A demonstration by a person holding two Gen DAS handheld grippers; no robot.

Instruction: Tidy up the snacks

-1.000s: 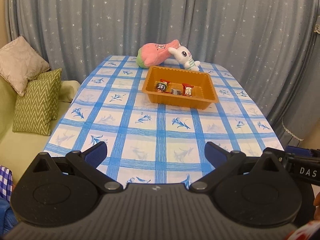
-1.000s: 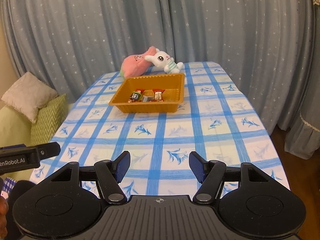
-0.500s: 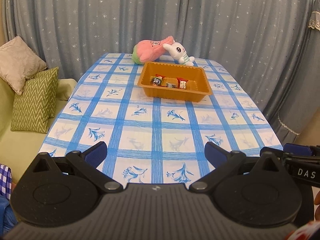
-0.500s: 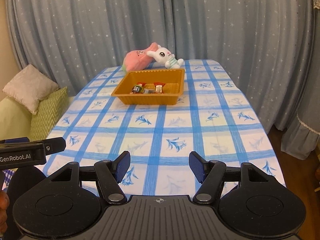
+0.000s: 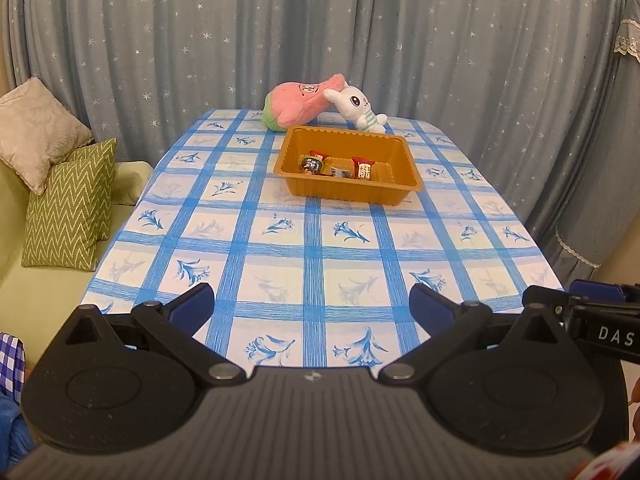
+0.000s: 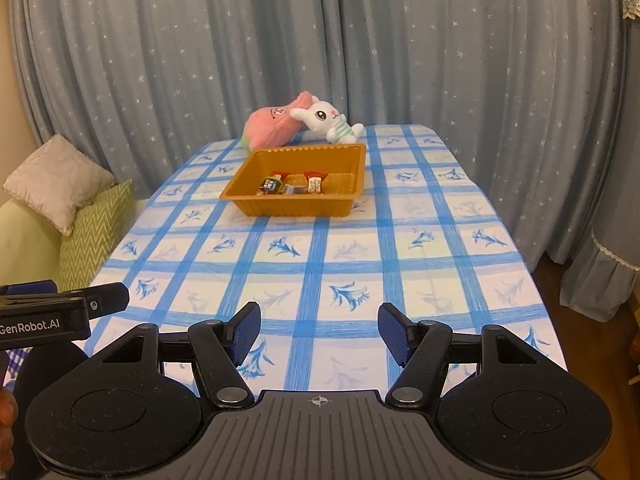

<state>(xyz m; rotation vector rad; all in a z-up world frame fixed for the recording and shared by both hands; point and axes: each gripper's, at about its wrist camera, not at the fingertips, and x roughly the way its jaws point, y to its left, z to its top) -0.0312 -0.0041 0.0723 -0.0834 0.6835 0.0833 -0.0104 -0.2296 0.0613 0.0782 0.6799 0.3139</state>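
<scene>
An orange plastic tray stands on the far half of the blue-checked table. Several wrapped snacks lie inside it. My left gripper hangs open over the table's near edge, nothing between its blue pads. My right gripper is open too, with a narrower gap and nothing in it. Both are well short of the tray. The right gripper's side shows at the right edge of the left wrist view, and the left gripper's side at the left edge of the right wrist view.
A pink plush and a white rabbit plush lie behind the tray. Star-dotted blue curtains hang behind the table. A green sofa with cushions stands to the left.
Both views show the tray and plush toys smaller and farther away than a second ago, with more of the near tablecloth in sight. Both grippers' jaws keep the same gaps.
</scene>
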